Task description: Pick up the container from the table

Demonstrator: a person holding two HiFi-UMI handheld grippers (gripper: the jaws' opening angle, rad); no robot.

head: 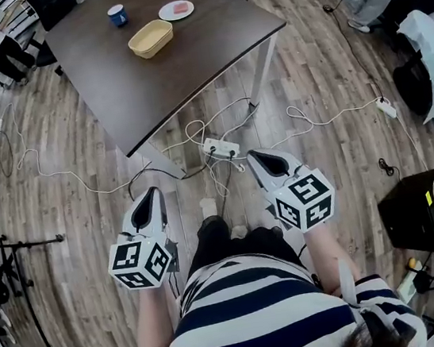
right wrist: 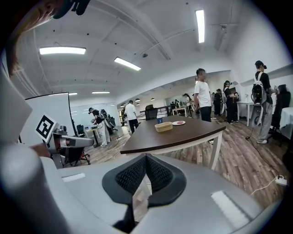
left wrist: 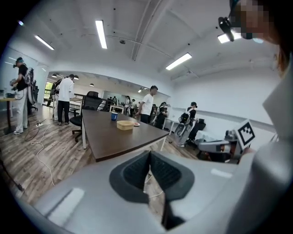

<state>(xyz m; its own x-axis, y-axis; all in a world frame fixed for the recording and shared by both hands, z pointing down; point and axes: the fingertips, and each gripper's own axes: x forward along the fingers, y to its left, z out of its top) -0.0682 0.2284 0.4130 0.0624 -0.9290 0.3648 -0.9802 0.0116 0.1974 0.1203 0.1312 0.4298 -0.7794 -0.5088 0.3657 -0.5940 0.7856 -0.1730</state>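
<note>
Left gripper [head: 154,193] and right gripper [head: 259,157] hang above the wooden floor [head: 84,251], each with its jaws closed on nothing. Well ahead of both, the tan container [head: 151,38] sits on the dark tabletop [head: 187,73], near a blue cup [head: 118,15] and a plate [head: 176,10].

Left gripper [left wrist: 149,154]: jaws pressed together, nothing between them. Beyond the tips, dark table [left wrist: 112,140] on wood floor. On it: tan container [left wrist: 124,124], blue cup [left wrist: 114,116] behind it, small plate [left wrist: 136,124] just right. People standing behind the table
</note>
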